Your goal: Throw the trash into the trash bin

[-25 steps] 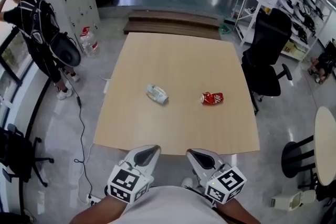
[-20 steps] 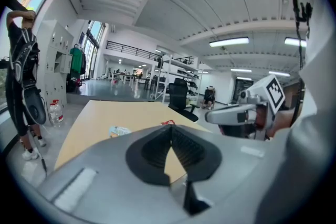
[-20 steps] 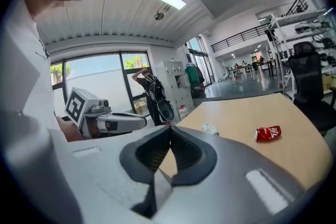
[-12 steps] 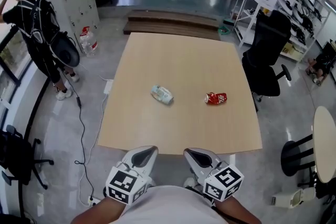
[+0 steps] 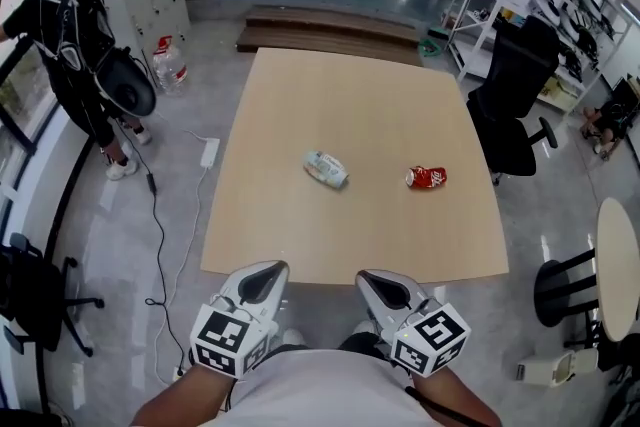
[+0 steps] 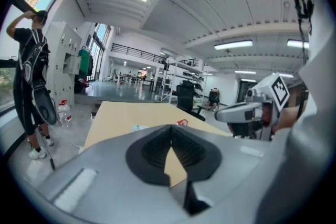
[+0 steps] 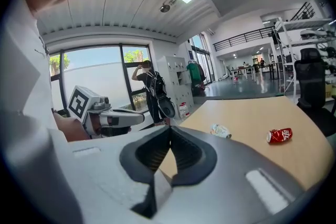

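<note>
Carrying the left gripper (image 5: 266,281) and right gripper (image 5: 386,291) with jaws pressed together and empty, the person is sidling along the desk (image 5: 350,250), and the crushed bottle (image 5: 326,168) and red can (image 5: 427,178) are still lying out of reach.

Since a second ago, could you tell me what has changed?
The viewpoint has shifted sideways: the table, crushed bottle and red can now sit further right in the head view, and the left gripper and right gripper went along. Nothing was gripped or released. Both stay shut and empty; bottle and can lie where they were.
</note>
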### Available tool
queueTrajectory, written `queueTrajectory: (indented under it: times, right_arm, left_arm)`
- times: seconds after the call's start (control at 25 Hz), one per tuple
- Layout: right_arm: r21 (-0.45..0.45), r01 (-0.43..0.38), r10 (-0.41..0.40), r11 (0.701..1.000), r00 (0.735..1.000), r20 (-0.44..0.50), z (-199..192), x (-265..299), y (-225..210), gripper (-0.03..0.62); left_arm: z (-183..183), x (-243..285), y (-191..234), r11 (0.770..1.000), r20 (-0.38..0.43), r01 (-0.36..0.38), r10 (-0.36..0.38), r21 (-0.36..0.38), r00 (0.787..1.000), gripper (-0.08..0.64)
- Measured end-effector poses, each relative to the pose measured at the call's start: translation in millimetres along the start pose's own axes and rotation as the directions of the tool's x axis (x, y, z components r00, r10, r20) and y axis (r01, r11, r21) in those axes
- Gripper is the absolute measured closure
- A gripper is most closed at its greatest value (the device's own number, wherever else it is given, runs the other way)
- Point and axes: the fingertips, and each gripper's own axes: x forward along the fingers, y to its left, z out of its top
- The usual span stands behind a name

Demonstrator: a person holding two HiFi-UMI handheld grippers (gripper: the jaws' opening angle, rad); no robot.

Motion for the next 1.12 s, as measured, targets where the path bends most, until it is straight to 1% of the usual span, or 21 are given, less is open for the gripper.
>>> queueTrajectory:
  times: [0.2,0.36,0.48,0.56,0.64,0.76,0.92,1.12]
  right_arm:
    - [0.05,0.008,-0.008,0.999,1.0,-0.009,-1.0,13.4,-13.4,0.589]
    - [0.042,0.012,-0.01,0.999,0.999,-0.048,-5.7,31.1,-34.2,0.589]
    - [0.038,0.016,-0.013,0.999,0.998,-0.067,-6.1,47.8,-58.6,0.589]
    - [0.037,0.005,-0.002,0.999,0.995,-0.102,-12.2,65.5,-76.4,0.589]
    - [0.038,-0.008,0.014,0.999,0.988,-0.151,-22.0,83.7,-93.0,0.549]
    - [0.012,-0.008,0.011,1.0,0.982,-0.189,-26.9,108.8,-117.8,0.546]
    - [0.004,-0.019,0.02,1.0,0.97,-0.242,-35.9,143.1,-148.6,0.531]
    - [0.001,-0.019,0.018,1.0,0.954,-0.301,-50.8,179.5,-186.7,0.522]
  left_arm:
    - [-4.9,-5.2,21.8,0.999,-0.008,-0.042,0.042,-0.023,0.999,0.551]
    - [-12.8,3.5,21.5,0.997,-0.023,-0.051,0.05,-0.055,0.999,0.551]
    - [-14.2,8.5,27.5,0.996,-0.033,-0.08,0.078,-0.043,0.996,0.551]
    - [-17.8,12.5,39.2,0.992,-0.05,-0.116,0.114,-0.047,0.992,0.551]
    - [-23.6,16.4,47.4,0.988,-0.072,-0.145,0.14,-0.062,0.988,0.551]
    - [-30.7,28.1,55.3,0.983,-0.102,-0.17,0.163,-0.067,0.981,0.551]
    - [-43.6,55.6,59.4,0.98,-0.157,-0.183,0.168,-0.084,0.973,0.551]
    - [-47.8,86.8,58.4,0.982,-0.201,-0.173,0.154,-0.081,0.967,0.551]
